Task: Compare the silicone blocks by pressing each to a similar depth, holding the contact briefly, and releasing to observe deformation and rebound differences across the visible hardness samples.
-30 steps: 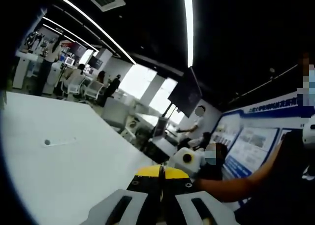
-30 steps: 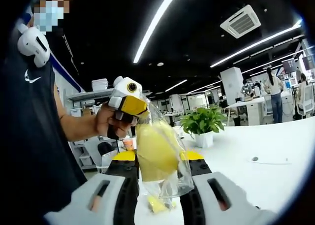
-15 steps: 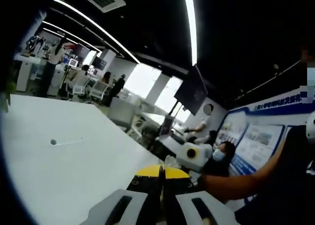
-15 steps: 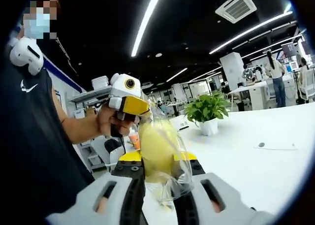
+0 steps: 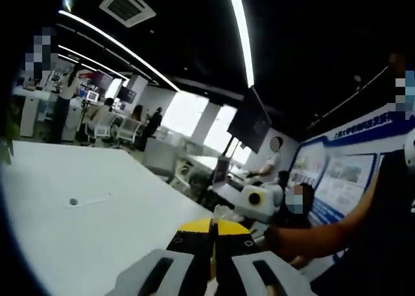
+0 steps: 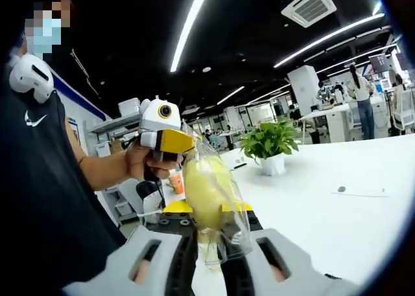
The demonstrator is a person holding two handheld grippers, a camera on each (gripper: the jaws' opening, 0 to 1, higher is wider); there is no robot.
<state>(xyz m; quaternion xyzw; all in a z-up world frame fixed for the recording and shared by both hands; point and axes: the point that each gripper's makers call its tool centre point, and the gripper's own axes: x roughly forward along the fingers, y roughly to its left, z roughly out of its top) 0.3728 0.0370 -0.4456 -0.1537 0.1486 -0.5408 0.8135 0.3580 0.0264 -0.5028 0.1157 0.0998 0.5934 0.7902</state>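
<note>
In the left gripper view, the left gripper (image 5: 212, 230) is seen with its yellow-tipped jaws drawn together, clenched on what cannot be made out from this angle; the white counter (image 5: 78, 231) stretches away to the left, a small grey object with a thin cord (image 5: 73, 202) lies on it, and the right gripper (image 5: 258, 203) is held in a person's hand just beyond the jaw tips. In the right gripper view, a yellow silicone block in a clear plastic bag (image 6: 209, 195) is held up off the counter (image 6: 337, 218), between the two grippers: the bag's top is pinched by the left gripper (image 6: 174, 142), and its lower part is clamped between the jaws of the right gripper (image 6: 211, 234). The bag seems to be stretched between both grippers so the block can be steadied or taken out before any pressing; no press has begun. A potted plant (image 6: 271, 145) stands well behind on the counter.
</note>
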